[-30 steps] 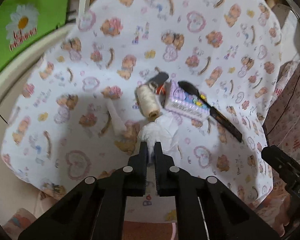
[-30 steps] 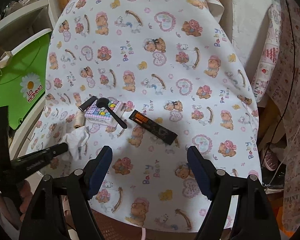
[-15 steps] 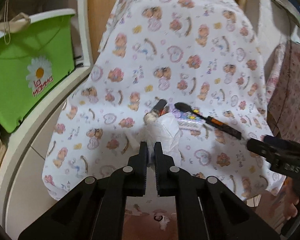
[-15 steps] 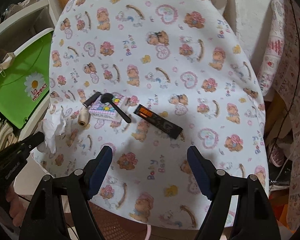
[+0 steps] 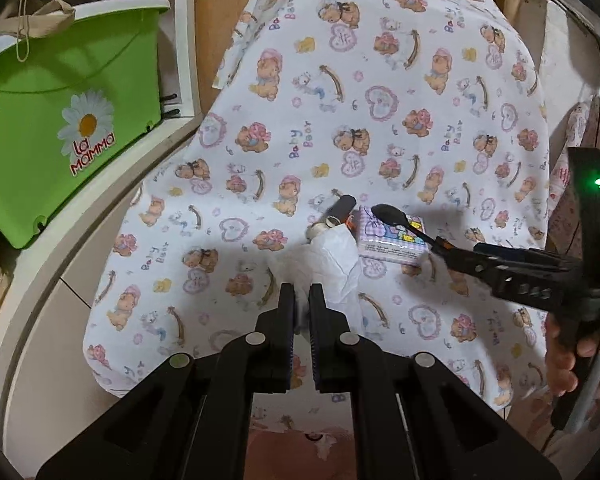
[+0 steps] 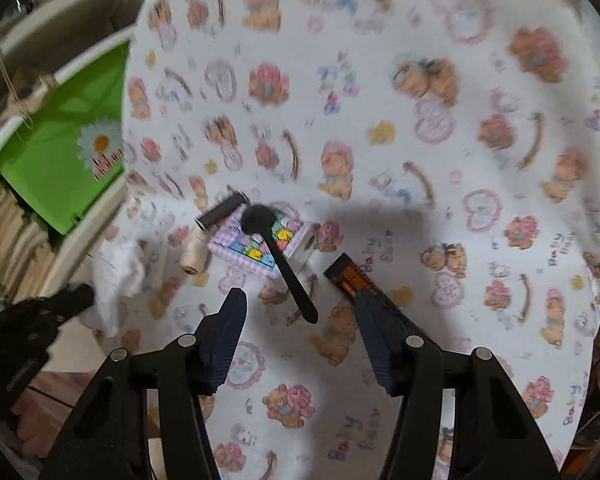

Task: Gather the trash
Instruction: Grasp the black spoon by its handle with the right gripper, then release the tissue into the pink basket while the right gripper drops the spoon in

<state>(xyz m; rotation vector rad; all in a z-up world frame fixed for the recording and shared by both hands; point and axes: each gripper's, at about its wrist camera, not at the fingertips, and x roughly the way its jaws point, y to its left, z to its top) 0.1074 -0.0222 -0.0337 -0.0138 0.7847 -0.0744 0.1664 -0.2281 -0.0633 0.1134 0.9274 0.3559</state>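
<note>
My left gripper (image 5: 302,294) is shut on a crumpled white tissue (image 5: 332,258) and holds it in the air above the near left edge of the bear-print table cloth (image 5: 380,92). The tissue also shows in the right wrist view (image 6: 118,270), hanging from the left gripper (image 6: 82,296). My right gripper (image 6: 300,300) is open and empty, low over the cloth, its fingers on either side of a black spoon (image 6: 284,264). The spoon's bowl rests on a purple tissue packet (image 6: 260,246). The right gripper also shows in the left wrist view (image 5: 460,254).
A green La Mamma bin (image 5: 60,120) stands on a white shelf left of the table. A black tube (image 6: 220,216), a cream thread spool (image 6: 192,254) and a black and orange wrapper (image 6: 348,276) lie beside the packet. Patterned fabric (image 5: 580,184) hangs at right.
My left gripper has lifted the tissue off the cloth and drawn back toward the table's near left edge. My right gripper has moved forward and down toward the spoon.
</note>
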